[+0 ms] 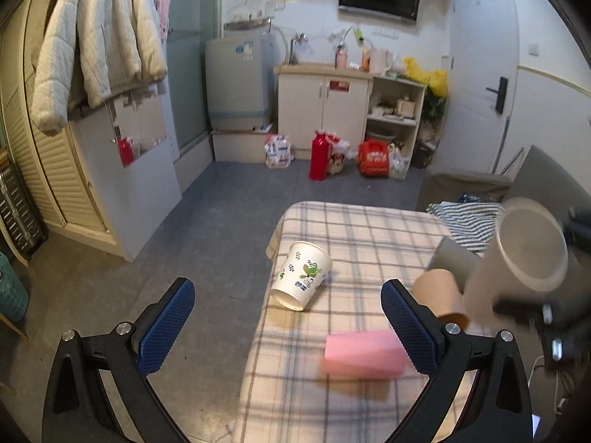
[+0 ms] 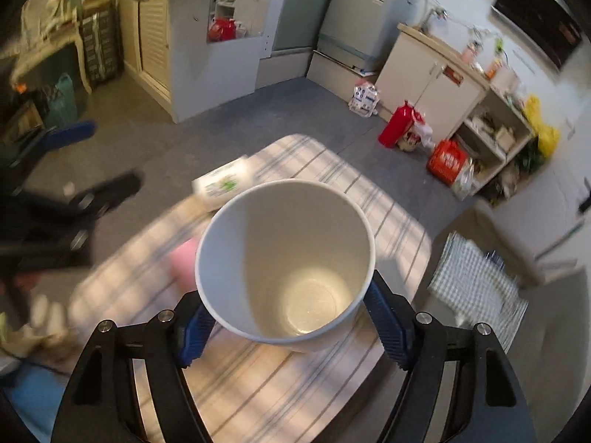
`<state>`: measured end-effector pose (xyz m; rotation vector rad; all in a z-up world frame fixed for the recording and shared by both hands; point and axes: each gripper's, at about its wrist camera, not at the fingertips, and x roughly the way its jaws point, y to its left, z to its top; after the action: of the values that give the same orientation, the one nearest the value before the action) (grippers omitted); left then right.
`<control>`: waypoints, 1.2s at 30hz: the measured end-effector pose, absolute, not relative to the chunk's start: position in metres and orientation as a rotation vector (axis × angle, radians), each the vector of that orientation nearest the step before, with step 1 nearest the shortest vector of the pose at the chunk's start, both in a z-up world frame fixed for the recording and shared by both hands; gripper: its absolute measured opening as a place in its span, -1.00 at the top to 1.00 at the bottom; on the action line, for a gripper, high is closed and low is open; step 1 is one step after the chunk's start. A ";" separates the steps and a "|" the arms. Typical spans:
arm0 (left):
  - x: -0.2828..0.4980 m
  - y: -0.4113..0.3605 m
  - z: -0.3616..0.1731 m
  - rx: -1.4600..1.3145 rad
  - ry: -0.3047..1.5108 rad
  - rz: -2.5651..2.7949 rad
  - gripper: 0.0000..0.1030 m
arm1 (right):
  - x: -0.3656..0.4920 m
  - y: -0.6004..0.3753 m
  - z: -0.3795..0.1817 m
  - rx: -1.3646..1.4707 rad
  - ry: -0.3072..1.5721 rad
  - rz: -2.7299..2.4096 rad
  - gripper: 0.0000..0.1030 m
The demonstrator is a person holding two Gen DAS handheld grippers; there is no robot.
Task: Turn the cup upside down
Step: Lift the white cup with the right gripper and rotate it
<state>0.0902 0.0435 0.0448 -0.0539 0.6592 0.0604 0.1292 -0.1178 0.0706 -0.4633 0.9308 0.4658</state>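
Cup [image 2: 284,265], smooth, white and tapered, sits clamped between the right gripper's [image 2: 291,323] ribbed blue pads, mouth facing the camera; left gripper [image 1: 288,326] gapes wide and empty, a pink block [image 1: 364,356] between its jaws on checked cloth [image 1: 369,232].

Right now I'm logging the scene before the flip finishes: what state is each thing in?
Left gripper: open, empty.
Right gripper: shut on the white cup.
White cup: lifted, tilted, empty inside.
Flower-print cup: lying on its side on the table.
Brown cup: on the table, partly hidden.
Pink block: lying flat on the table.
Table: covered by a plaid cloth.
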 end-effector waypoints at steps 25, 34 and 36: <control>0.025 0.030 -0.042 -0.041 0.826 0.053 -1.00 | 0.073 -0.147 -0.071 0.191 1.192 0.238 -0.40; 0.024 0.020 -0.059 0.007 0.881 0.056 -1.00 | 0.091 -0.142 -0.084 0.183 1.149 0.227 -0.40; 0.024 0.017 -0.059 0.018 0.885 0.053 -1.00 | 0.087 -0.143 -0.079 0.168 1.113 0.229 -0.51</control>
<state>0.0242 0.0167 -0.0595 0.0185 0.8846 0.0532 0.0871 -0.1430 -0.0792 0.1684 1.1135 0.2286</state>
